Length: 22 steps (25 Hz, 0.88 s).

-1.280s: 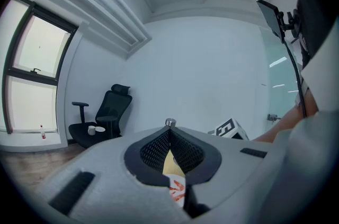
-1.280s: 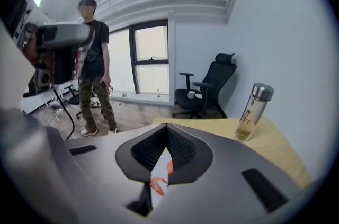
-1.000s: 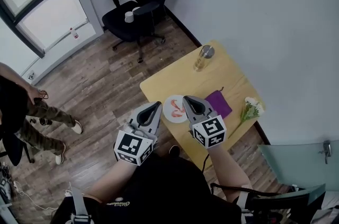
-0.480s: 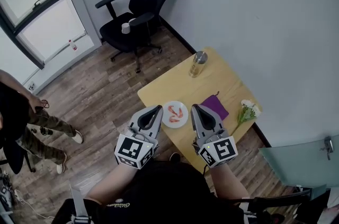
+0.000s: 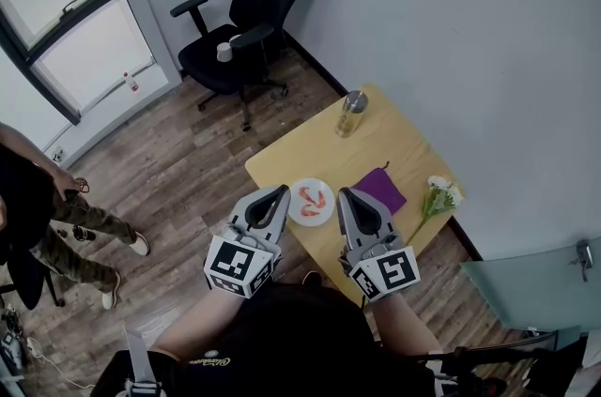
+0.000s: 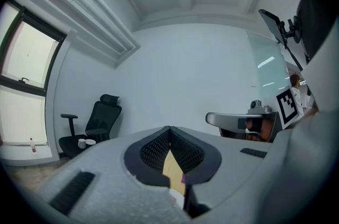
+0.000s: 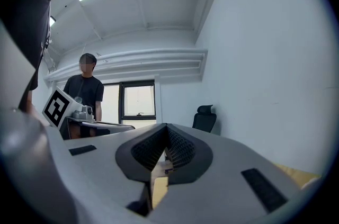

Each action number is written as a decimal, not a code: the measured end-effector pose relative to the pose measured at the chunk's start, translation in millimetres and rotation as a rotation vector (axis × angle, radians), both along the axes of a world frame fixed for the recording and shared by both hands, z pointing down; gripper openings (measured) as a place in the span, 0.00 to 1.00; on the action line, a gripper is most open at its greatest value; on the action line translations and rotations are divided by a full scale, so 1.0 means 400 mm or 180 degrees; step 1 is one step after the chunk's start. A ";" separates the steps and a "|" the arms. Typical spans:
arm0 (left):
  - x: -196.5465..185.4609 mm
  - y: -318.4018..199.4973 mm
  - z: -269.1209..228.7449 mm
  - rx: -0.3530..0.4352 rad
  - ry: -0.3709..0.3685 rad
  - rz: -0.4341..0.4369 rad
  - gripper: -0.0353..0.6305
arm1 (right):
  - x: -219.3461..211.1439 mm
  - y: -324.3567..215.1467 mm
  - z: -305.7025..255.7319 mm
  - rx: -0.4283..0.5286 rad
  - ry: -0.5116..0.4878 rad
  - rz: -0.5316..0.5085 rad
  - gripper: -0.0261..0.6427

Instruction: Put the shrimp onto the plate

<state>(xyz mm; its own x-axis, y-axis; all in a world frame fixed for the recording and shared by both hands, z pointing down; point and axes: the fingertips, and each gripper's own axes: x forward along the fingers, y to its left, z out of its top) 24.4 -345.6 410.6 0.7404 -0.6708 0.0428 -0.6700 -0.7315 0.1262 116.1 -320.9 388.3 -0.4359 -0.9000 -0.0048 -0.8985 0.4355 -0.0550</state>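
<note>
Orange-red shrimp (image 5: 311, 198) lie on a small white plate (image 5: 311, 214) near the front-left corner of the yellow table (image 5: 310, 151). My left gripper (image 5: 280, 190) is held just left of the plate, above the table's edge, its jaws shut and empty. Just right of the plate my right gripper (image 5: 343, 194) is also shut with nothing in it. In the left gripper view the left gripper (image 6: 170, 132) shows only a sliver of table through the slit below its meeting tips. In the right gripper view the right gripper (image 7: 166, 130) shows the same.
A purple cloth (image 5: 381, 188) lies right of the plate. White flowers (image 5: 439, 195) rest at the table's right edge, and a glass jar (image 5: 352, 113) stands at its far corner. A black office chair (image 5: 239, 20) stands beyond. A person (image 5: 38, 198) stands on the wooden floor at left.
My right gripper has drawn back from over the plate towards me and now sits beside it. The left gripper has barely moved. The last half second shows almost no motion.
</note>
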 end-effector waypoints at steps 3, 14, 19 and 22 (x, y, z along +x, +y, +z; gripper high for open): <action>0.001 0.000 -0.002 -0.0008 -0.0007 -0.0003 0.06 | -0.007 0.001 0.009 -0.0031 0.0003 -0.0026 0.04; -0.001 0.008 0.003 -0.0012 -0.0011 -0.0035 0.06 | -0.002 0.007 0.014 -0.0049 -0.0013 -0.0002 0.04; 0.001 0.008 0.011 -0.0039 -0.0012 -0.0034 0.06 | 0.009 0.002 0.009 -0.0038 -0.0007 0.0016 0.04; 0.001 0.007 0.009 -0.0031 -0.0012 -0.0036 0.06 | 0.007 -0.001 0.009 -0.0042 -0.0005 0.0010 0.04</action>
<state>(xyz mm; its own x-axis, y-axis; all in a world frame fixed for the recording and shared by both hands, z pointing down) 24.7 -343.0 414.2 0.7327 -0.6786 0.0522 -0.6787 -0.7227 0.1308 119.1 -321.3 391.9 -0.4330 -0.9014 0.0065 -0.8998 0.4319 -0.0621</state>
